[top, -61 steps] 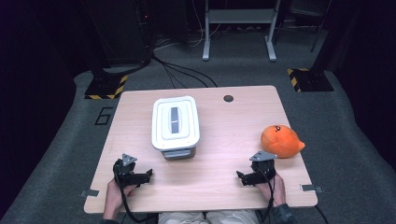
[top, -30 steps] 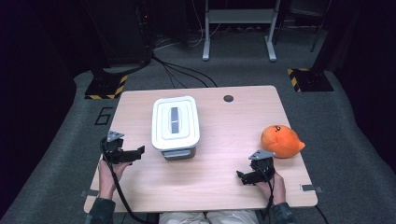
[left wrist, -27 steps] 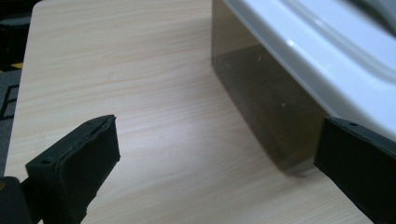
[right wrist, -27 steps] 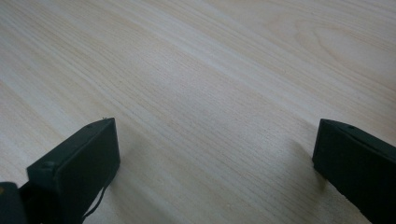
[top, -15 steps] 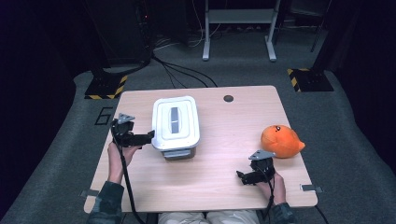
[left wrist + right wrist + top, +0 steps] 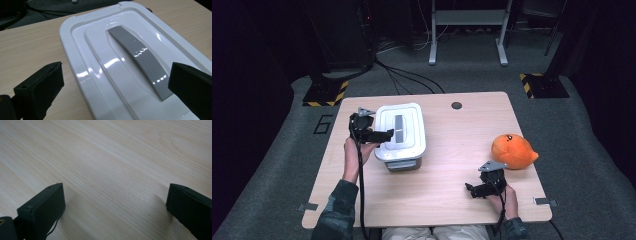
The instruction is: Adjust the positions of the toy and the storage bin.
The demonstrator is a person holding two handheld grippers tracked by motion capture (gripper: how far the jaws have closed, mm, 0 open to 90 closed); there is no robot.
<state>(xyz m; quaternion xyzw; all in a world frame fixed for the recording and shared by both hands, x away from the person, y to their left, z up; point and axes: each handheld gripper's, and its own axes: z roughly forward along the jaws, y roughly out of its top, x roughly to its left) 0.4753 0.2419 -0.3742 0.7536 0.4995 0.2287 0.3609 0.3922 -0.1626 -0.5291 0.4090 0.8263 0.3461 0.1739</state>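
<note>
Since two seconds ago the left gripper (image 6: 384, 135) has been travelling from the worktop's near left edge up to the white lidded box (image 6: 401, 135); the right gripper (image 6: 474, 190) is staying put. The wooden worktop (image 6: 452, 150) is standing on grey carpet in a dark room. Both grippers' jaws are gaping apart, holding nothing. An orange plush toy (image 6: 512, 151) is lying near the right edge. The box's grey handle (image 6: 140, 60) is lying between the left jaws.

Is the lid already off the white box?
No, the white lid with its grey handle sits closed on the box, between the open left tongs.
</note>
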